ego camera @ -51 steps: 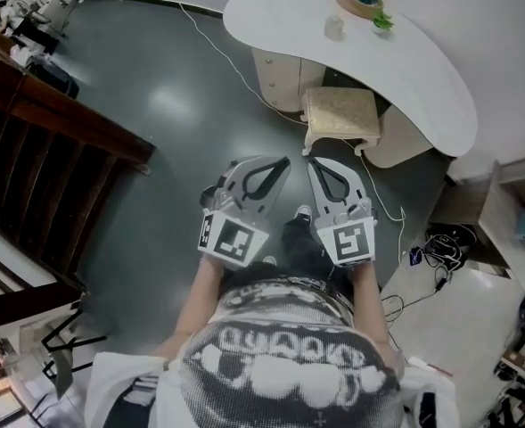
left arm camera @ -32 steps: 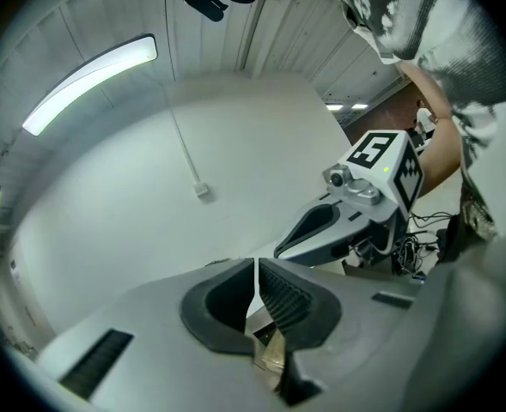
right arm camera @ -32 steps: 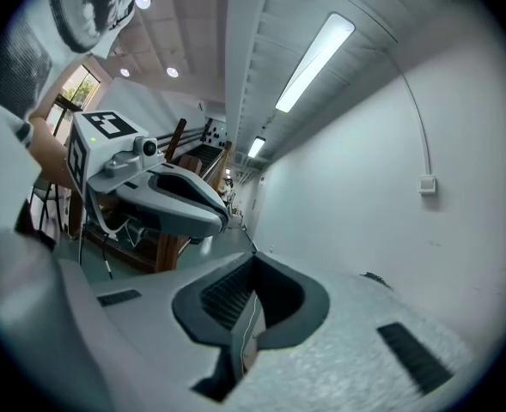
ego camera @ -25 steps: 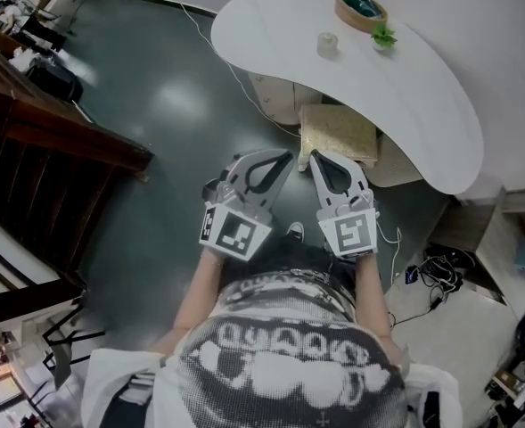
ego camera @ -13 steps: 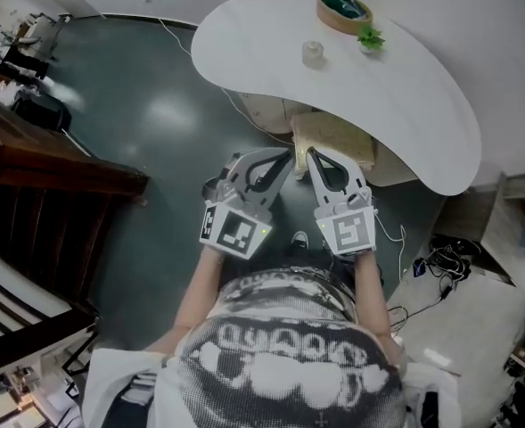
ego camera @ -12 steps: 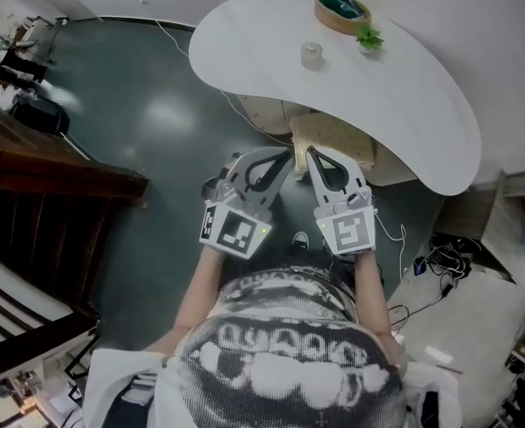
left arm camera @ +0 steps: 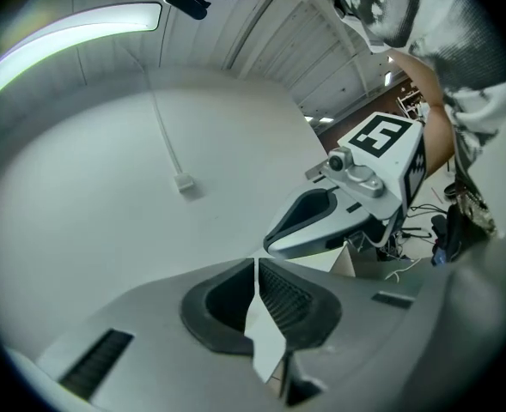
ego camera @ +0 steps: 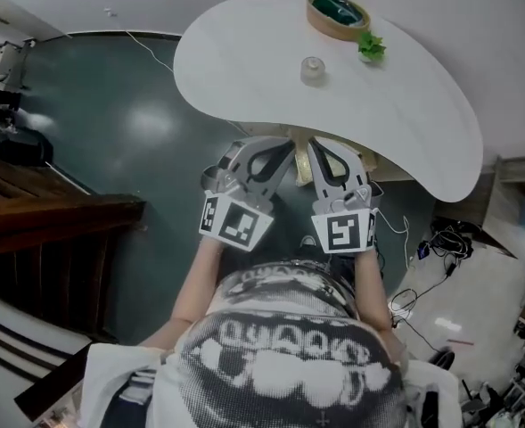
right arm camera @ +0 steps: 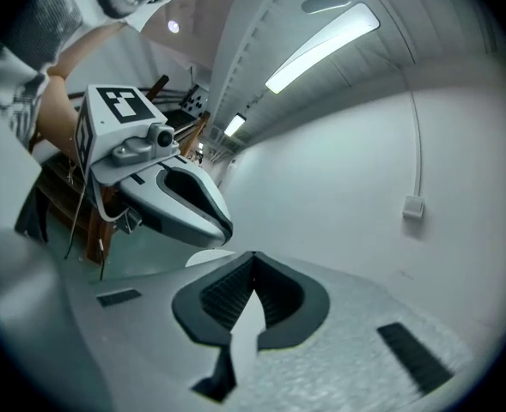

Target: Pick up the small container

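Observation:
The small container point(ego camera: 312, 69), a pale translucent cup, stands on the white curved table point(ego camera: 244, 61), well ahead of both grippers. In the head view my left gripper point(ego camera: 288, 142) and right gripper point(ego camera: 311, 143) are held side by side at the table's near edge, tips close together, both shut and empty. The left gripper view shows its jaws point(left arm camera: 255, 261) closed tip to tip, with the right gripper point(left arm camera: 356, 204) beside it against a white wall. From the right gripper view, its jaws point(right arm camera: 253, 254) are also closed, with the left gripper point(right arm camera: 162, 191) alongside.
A round tan bowl with green contents point(ego camera: 337, 12) and a small green plant point(ego camera: 370, 46) sit at the table's far side. A dark wooden railing point(ego camera: 57, 226) is at the left. Cables point(ego camera: 440, 239) lie on the floor at the right.
The person has stepped toward the table: it now lies just ahead of the gripper tips and covers the stool beneath it. Both grippers stay shut, side by side.

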### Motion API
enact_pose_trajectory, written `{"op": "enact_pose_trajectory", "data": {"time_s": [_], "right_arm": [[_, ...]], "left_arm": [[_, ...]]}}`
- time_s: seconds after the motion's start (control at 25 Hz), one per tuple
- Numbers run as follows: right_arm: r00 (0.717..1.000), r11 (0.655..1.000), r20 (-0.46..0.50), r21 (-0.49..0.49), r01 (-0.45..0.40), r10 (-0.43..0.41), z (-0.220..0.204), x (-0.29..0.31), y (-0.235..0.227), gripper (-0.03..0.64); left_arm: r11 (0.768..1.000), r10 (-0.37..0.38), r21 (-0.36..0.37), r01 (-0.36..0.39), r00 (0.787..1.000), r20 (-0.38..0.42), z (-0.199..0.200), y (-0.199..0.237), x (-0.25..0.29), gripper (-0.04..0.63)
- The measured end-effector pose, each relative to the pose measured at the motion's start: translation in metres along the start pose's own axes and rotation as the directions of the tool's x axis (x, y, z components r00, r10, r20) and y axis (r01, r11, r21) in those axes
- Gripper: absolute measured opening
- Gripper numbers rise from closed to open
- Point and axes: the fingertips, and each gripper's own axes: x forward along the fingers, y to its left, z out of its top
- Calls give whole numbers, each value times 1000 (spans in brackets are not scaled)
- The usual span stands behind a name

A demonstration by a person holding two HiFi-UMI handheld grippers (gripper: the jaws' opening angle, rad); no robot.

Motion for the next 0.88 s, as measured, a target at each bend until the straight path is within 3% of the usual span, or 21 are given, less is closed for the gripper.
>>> {"op": "enact_pose_trajectory", "data": {"time_s": [0.4, 0.88], "right_arm": [[990, 998, -123, -4, 62, -62, -17, 75, -18, 3], [969, 990, -203, -20, 141, -142, -29, 115, -22, 3]], "left_arm": [[995, -96, 23, 96, 995, 15, -45, 58, 25, 14], [979, -203, 40, 200, 977, 60, -74, 82, 39, 14]]}}
